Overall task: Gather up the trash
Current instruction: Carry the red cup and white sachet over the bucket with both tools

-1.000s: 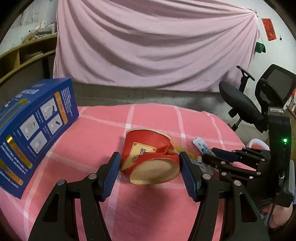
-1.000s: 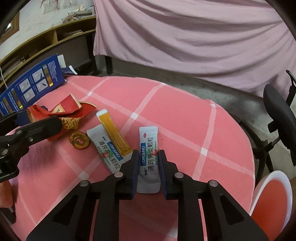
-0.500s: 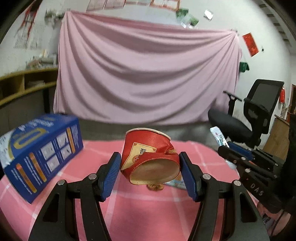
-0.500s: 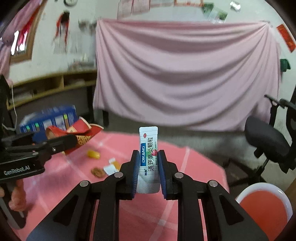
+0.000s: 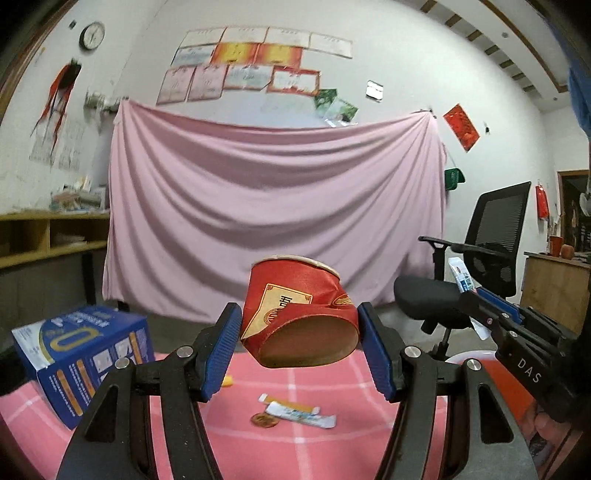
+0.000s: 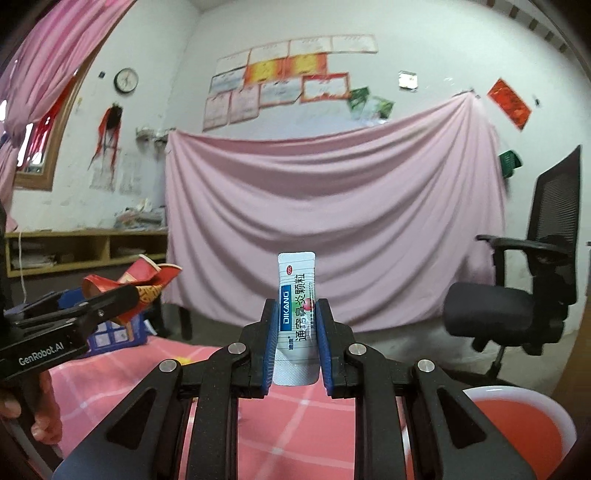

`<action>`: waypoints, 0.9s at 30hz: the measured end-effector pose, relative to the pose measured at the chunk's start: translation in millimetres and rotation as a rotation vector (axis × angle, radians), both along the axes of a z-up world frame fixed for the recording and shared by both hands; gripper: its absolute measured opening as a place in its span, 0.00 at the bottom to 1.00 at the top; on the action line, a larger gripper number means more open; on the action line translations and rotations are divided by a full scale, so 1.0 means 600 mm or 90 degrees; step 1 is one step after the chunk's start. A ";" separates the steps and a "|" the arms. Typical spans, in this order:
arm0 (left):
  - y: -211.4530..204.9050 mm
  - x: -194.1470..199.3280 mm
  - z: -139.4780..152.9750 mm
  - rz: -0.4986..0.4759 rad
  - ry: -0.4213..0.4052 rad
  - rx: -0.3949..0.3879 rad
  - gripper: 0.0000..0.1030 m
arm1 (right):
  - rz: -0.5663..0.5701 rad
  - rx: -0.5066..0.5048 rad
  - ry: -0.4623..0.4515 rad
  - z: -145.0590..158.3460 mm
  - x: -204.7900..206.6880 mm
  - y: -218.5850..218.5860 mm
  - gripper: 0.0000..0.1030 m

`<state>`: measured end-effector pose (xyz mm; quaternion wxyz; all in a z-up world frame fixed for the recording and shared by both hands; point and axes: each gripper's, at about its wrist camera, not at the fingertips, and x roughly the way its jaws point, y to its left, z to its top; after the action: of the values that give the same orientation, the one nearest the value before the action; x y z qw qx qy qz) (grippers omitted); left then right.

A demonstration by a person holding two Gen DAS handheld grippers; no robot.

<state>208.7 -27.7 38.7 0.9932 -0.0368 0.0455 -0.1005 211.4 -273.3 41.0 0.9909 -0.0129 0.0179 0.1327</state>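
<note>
Between the left pads: left gripper (image 5: pixel 299 341) clamps a crushed red paper cup (image 5: pixel 297 319), base toward the camera, held in the air above the table.
Between the right pads: right gripper (image 6: pixel 295 345) pinches a white DIKANG sachet (image 6: pixel 296 314) upright, its top poking above the fingertips, clear of the table.
Right gripper, seen from the left: (image 5: pixel 480 314) off to the right, sachet (image 5: pixel 463 284) sticking up from it.
Down on the table: pink checked cloth (image 5: pixel 295 443) carries a white sachet (image 5: pixel 301 413) touching an orange sachet (image 5: pixel 290 404), with a brown round scrap (image 5: pixel 264 420) just beside them.
Left on the table: blue box (image 5: pixel 85 354) lies tilted.
Low right: red bin with white rim (image 6: pixel 517 424) sits beside the table.
Further back: black office chair (image 6: pixel 517 280).
Far wall: pink sheet (image 5: pixel 273 214) hangs below pinned papers and a clock (image 5: pixel 92 35).
</note>
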 end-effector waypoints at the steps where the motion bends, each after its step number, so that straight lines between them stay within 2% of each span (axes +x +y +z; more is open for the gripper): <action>1: -0.009 -0.005 0.002 -0.011 -0.004 -0.007 0.56 | -0.005 0.000 -0.004 0.002 -0.004 -0.005 0.18; 12: -0.149 -0.009 0.050 -0.096 -0.013 0.010 0.56 | -0.075 0.046 -0.022 0.017 -0.036 -0.116 0.18; 21: -0.257 0.006 0.062 -0.161 0.015 0.035 0.56 | -0.118 0.080 0.043 -0.008 -0.047 -0.210 0.18; 27: -0.333 0.032 0.050 -0.203 0.074 0.050 0.56 | -0.129 0.112 0.115 -0.021 -0.035 -0.257 0.18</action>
<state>227.9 -227.6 69.0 0.9611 0.0041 0.1120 -0.2526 190.2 -427.5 28.1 0.9909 0.0877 0.0965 0.0335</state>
